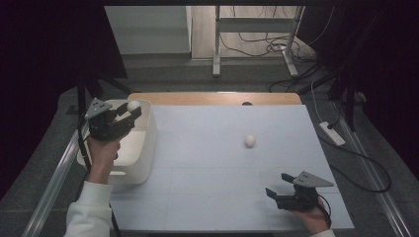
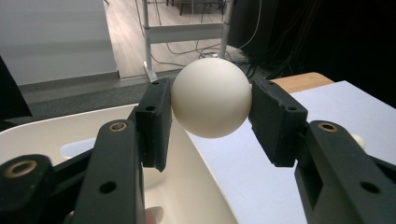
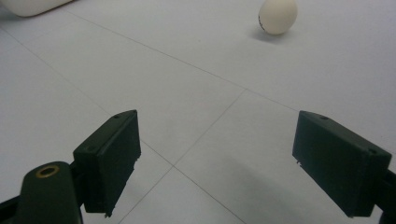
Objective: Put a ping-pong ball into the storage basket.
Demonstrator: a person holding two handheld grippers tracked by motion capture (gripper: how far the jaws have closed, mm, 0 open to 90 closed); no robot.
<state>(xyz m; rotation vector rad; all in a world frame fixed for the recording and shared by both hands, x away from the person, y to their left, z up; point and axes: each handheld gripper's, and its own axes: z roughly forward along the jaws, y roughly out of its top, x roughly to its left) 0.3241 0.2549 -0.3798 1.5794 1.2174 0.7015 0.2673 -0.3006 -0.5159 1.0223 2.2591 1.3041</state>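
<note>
— What did the left gripper (image 1: pixel 129 112) have?
— A white ball (image 2: pixel 211 97), pinched between both pads, above the white bin (image 1: pixel 146 148).
— And the right gripper (image 1: pixel 277 185)?
— Jaws spread wide, holding nothing, low over the table (image 1: pixel 207 168); a second ball (image 1: pixel 250 140) lay well ahead.

One camera looks down from high above the table (image 1: pixel 222 163). Two ride close behind each claw, looking forward. All see the table.

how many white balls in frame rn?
2. One ball is clamped in the left tongs above the white bin; the other lies loose mid-table. The bin's inside is partly hidden, so more could be there.
</note>
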